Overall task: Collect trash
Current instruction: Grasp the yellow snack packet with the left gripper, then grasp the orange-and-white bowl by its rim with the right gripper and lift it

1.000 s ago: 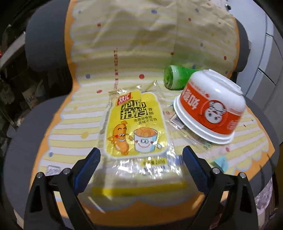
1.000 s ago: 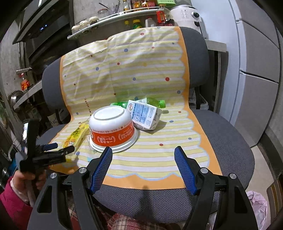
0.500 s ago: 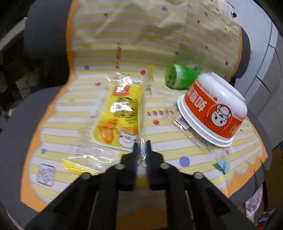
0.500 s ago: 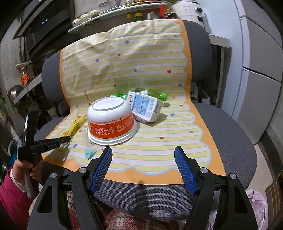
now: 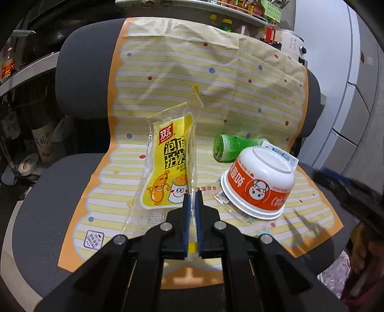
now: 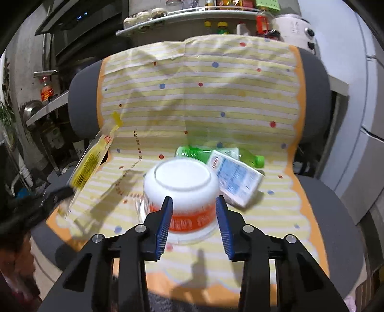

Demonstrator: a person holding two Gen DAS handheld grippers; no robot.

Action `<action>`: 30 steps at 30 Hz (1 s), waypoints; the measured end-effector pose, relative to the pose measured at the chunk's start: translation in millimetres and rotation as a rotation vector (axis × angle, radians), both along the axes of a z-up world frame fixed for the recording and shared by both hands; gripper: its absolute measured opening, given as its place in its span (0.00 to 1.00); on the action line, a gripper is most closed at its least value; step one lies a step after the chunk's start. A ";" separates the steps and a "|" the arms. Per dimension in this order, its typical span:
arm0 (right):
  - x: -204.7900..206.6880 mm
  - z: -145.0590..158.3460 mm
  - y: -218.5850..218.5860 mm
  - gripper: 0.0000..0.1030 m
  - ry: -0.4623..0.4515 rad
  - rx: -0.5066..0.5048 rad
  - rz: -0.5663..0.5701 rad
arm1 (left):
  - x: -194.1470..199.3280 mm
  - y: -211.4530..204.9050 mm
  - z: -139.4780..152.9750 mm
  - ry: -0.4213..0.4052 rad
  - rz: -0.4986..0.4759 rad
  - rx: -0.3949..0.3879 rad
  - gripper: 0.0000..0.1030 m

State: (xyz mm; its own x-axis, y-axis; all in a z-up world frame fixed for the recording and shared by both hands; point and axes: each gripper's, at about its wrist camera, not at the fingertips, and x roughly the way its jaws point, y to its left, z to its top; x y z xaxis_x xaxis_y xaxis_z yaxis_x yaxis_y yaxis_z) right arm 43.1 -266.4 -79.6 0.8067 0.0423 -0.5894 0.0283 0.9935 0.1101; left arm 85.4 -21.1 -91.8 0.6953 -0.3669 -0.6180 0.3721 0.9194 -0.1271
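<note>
My left tongs [image 5: 192,199] are clamped tight on one item — a yellow snack wrapper [image 5: 168,165] with a cartoon sausage and cup printed on it. The blue pads pinch its clear lower edge, and the wrapper stands up off the seat, folded lengthwise. In the right wrist view the same wrapper [image 6: 93,160] hangs tilted at the left, clear of the cloth, with the left tongs blurred beneath it.

My right tongs [image 6: 194,211] stand partly open and hold nothing. Their jaws have just been closing. Between the two blue fingers [image 6: 164,225] I see one instant-noodle bowl [image 6: 181,189], white with an orange band, lying upside down on the cloth; the view is blurred and I cannot tell whether the pads touch it.

Counted on the seat beyond: one bowl, one white-and-blue carton [image 6: 236,180] lying on its side just behind the bowl to the right, and one green plastic bottle [image 6: 199,152] on its side behind both. Small clear scraps [image 5: 222,196] lie at the bowl's rim in the left wrist view.

All of it rests on one yellow-striped cloth [image 6: 216,100] with coloured dots and an orange scalloped border, draped over the seat and back of one grey office chair [image 6: 316,96]. Behind the chair, a shelf [image 6: 192,14] carries jars and bottles — too small to count.
</note>
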 end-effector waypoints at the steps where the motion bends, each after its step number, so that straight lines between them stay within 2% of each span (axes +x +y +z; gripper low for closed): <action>1: 7.8 -1.4 -1.2 0.37 0.007 0.012 -0.007 | -0.9 -1.6 -1.1 0.000 0.002 0.006 0.03; 5: 35.7 -9.5 -9.4 0.36 0.044 0.061 -0.026 | -1.6 -1.8 -5.4 0.010 -0.003 0.007 0.03; 8: 37.4 -20.5 -12.3 0.33 0.079 0.055 -0.032 | -2.7 -3.9 -6.5 0.003 0.003 0.021 0.03; 14: -7.6 -27.0 -35.6 0.33 0.033 0.096 -0.069 | -6.1 -11.8 -5.5 -0.016 -0.004 0.035 0.03; 18: -43.5 -28.3 -48.0 0.33 0.022 0.068 -0.122 | -14.5 -22.2 -3.8 -0.024 -0.029 0.043 0.03; 24: -67.3 -54.0 -78.0 0.34 0.146 0.059 -0.185 | -26.3 -43.7 -4.4 -0.017 -0.081 0.051 0.03; 30: -92.6 -59.8 -92.4 0.34 0.185 -0.025 -0.218 | -37.3 -61.7 -7.6 -0.007 -0.121 0.073 0.03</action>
State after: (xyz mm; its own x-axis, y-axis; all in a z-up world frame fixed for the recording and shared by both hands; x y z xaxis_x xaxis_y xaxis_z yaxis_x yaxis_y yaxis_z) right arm -49.5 -358.9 -139.4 0.6738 -0.1367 -0.7262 0.2589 0.9641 0.0588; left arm 48.2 -82.8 -99.4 0.6528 -0.4025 -0.6417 0.4816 0.8744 -0.0586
